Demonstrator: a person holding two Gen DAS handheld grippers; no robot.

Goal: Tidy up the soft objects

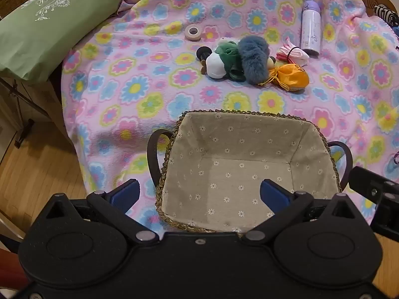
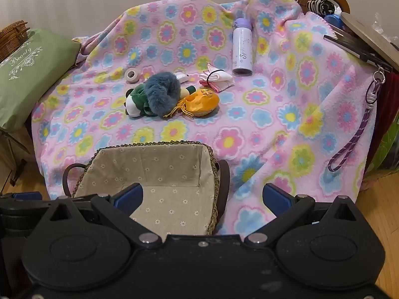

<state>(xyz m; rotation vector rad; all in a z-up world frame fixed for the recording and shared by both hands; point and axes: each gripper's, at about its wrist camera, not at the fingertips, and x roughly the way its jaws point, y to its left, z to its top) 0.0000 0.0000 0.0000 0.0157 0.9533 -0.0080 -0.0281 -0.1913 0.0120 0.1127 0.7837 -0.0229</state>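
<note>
A woven basket (image 1: 172, 137) with a flowered cloth lining stands empty at the near edge of the flowered blanket (image 1: 139, 94). Beyond it lie a panda plush in green (image 1: 222, 62), a blue-grey furry scrunchie (image 1: 253, 58), an orange drawstring pouch (image 1: 290, 77) and a folded pink-white cloth (image 1: 291, 53). My left gripper (image 1: 200, 194) hovers open over the basket's near side, nothing between its fingers. My right gripper (image 2: 202, 198) is open above the basket's right rim (image 2: 214, 172), also holding nothing. The same pile shows as plush (image 2: 136, 102), scrunchie (image 2: 162, 93), pouch (image 2: 203, 102) and cloth (image 2: 218, 78).
A purple-capped white bottle (image 1: 310, 28) lies behind the pile, and a roll of tape (image 1: 193, 32) sits to its left. A green cushion (image 1: 45, 22) lies at far left. A purple lanyard (image 2: 354, 134) hangs at the right edge. Wooden floor (image 1: 37, 174) lies below the blanket.
</note>
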